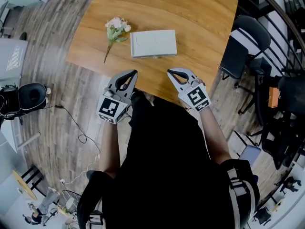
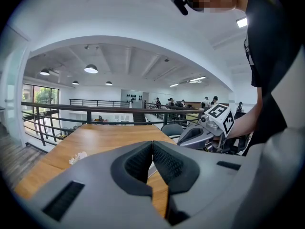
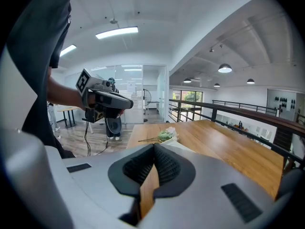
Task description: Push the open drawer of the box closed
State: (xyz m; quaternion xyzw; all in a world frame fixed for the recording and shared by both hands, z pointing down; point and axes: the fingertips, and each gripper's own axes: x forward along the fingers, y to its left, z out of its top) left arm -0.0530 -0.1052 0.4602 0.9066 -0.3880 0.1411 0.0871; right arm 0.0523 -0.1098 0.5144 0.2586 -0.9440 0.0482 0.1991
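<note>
Box (image 1: 153,43) with drawer; contents of the scene listed from the grippers outward.

1. Left gripper (image 1: 134,73): held in the person's left hand, jaws together with nothing between them, tips over the near edge of the table.
2. Right gripper (image 1: 169,72): held in the right hand, level with the left gripper and apart from it, jaws likewise together and empty, tips also over the near edge.
3. Table (image 1: 200,23): wooden top, stretching away ahead of both grippers.
4. Box, as above: white, flat and rectangular, lying on the table ahead of both grippers, roughly midway between the lines they point along. Neither gripper touches it. From overhead it cannot be told whether the drawer stands open.
5. Flowers (image 1: 116,30): a small pale bunch with a thin stem, lying just left of the box, ahead of the left gripper.
6. Chair (image 1: 243,42): dark, off the table's far right side, well to the right of the right gripper.
</note>
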